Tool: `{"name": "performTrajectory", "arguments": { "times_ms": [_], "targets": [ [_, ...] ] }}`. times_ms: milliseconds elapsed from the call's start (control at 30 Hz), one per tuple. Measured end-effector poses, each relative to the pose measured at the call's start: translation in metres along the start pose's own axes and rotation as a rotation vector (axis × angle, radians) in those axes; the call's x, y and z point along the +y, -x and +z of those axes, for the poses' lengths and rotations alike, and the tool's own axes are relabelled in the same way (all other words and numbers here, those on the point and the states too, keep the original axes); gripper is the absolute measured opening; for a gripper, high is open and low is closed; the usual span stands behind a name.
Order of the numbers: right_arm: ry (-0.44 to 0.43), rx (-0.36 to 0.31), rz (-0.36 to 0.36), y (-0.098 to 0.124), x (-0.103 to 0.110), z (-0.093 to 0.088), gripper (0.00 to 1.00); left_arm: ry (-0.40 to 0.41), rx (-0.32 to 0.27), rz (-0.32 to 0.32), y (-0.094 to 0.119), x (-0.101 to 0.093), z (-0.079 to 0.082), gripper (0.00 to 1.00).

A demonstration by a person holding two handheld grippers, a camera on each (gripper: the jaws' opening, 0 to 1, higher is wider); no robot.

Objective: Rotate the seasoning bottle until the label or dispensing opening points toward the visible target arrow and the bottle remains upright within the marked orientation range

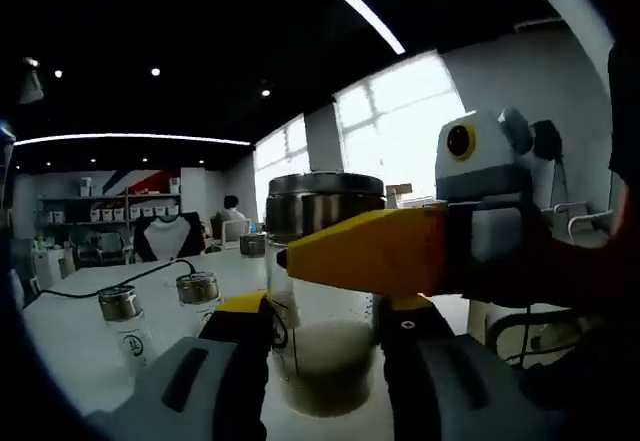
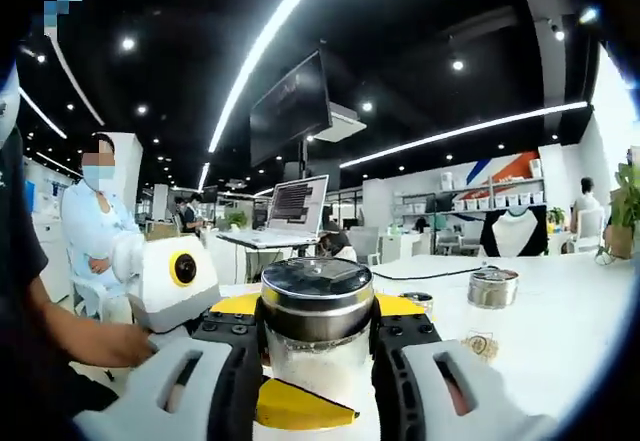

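The left grey moulded-plastic gripper [image 1: 322, 361] has slotted grey shells running into black jaws with yellow tips. The right grey-and-black gripper [image 2: 318, 346], in its own view, shows small screws along its black jaws and yellow pads behind; seen from the left gripper view it wears a yellow wedge-shaped shell

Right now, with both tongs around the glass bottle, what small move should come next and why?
Probably a slow twist of the seasoning bottle about its upright axis. The right tongs clasp it just under the metal lid, and the left tongs flank its lower body. No target arrow is visible, so turn gently.
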State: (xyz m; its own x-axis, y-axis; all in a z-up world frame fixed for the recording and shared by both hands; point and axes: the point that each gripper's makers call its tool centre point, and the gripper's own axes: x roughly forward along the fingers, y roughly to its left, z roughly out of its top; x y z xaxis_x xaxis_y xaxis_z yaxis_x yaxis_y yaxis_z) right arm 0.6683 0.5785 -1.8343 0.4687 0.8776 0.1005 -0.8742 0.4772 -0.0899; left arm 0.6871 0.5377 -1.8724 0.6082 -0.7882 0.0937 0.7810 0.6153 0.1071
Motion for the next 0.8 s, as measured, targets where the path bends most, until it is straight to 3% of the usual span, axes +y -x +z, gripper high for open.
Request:
{"name": "performTrajectory", "arguments": {
  "times_ms": [133,433,533,700,800],
  "targets": [
    [0.009,0.010,0.052,0.003,0.005,-0.002,0.39,0.031,0.023,-0.095,0.004,-0.012,-0.005,0.45],
    [0.007,0.012,0.120,0.007,0.012,-0.002,0.39,0.084,0.045,-0.160,0.007,-0.021,-0.006,0.44],
    [0.015,0.013,0.103,0.006,0.009,-0.003,0.39,0.072,0.066,-0.111,0.006,-0.016,-0.009,0.44],
    [0.066,0.045,0.033,0.001,-0.001,-0.008,0.39,-0.035,0.112,0.025,0.004,0.002,-0.016,0.43],
    [0.047,0.023,-0.003,-0.001,-0.005,-0.006,0.38,-0.025,0.111,0.064,0.003,0.006,-0.015,0.43]
  ]
}}
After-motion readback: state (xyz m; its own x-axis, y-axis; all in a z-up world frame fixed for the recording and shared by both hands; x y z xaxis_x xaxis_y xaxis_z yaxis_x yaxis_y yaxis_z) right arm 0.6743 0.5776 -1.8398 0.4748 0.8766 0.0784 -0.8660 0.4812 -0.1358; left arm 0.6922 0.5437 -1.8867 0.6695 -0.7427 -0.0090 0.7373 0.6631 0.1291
